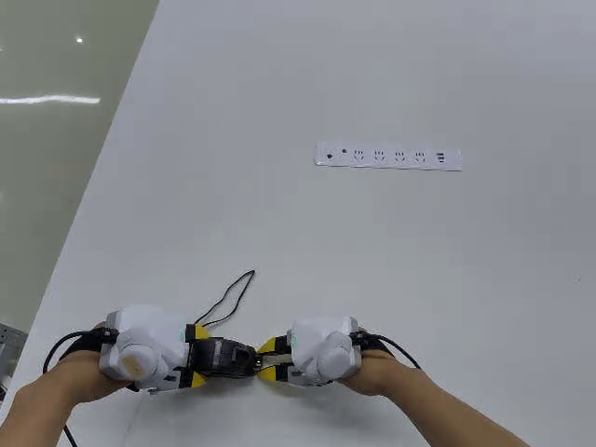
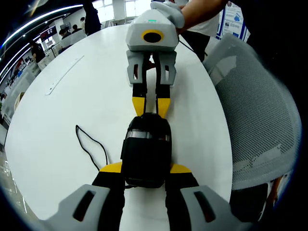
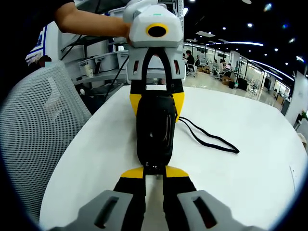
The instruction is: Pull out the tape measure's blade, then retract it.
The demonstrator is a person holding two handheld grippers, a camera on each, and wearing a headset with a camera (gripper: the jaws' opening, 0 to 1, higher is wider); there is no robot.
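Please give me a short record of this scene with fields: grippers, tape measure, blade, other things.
left gripper: shut on the body of the tape measure
right gripper: shut on the blade tip, as it seems
blade: not yet pulled out
strap: black loop lying on the table
other: white power strip, farther back on the table

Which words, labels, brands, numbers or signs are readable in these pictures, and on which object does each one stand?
No text can be read with certainty.
Long white power strip on the white table: dark marks beside the sockets, too small to read.
Black tape measure: no legible label on its case.
Blue-and-white poster behind the table: print too blurred to read.
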